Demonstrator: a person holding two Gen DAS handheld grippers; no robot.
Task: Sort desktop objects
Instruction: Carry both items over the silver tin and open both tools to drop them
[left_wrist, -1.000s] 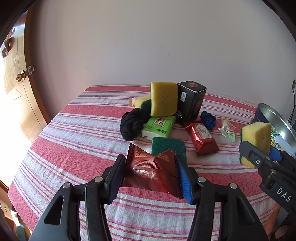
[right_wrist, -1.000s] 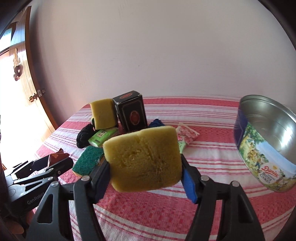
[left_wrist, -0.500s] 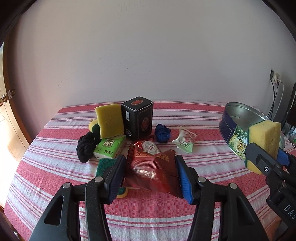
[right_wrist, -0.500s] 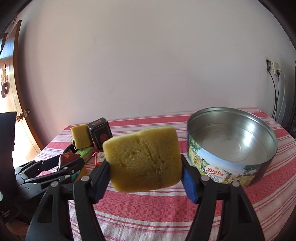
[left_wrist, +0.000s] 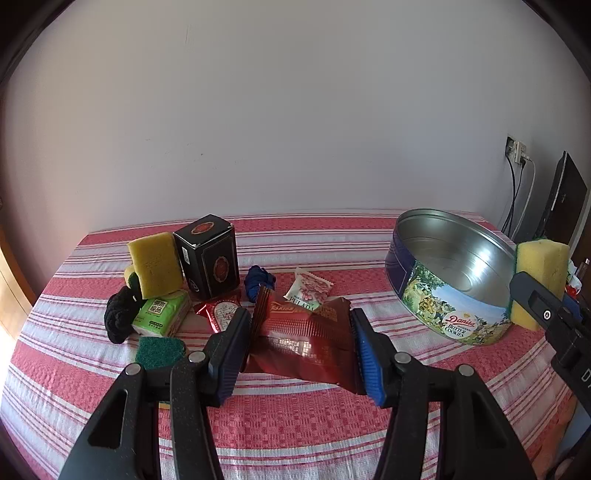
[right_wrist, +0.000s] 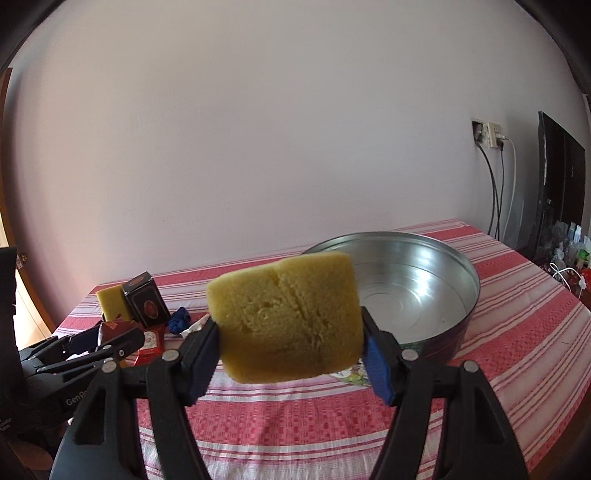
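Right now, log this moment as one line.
left gripper: shut on snack pack | right gripper: shut on sponge | tin: empty

Bright daylight from left (overexposed edge); sharp focus; fisheye bending, dark vignette corners.

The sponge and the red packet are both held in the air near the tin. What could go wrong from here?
1. The right gripper holds the yellow sponge by squeezing soft foam; it may spring out before reaching the cookie tin.
2. The left gripper pinches the red snack packet, whose glossy foil may slip.
3. Both grippers stand close together and may collide at the tin.
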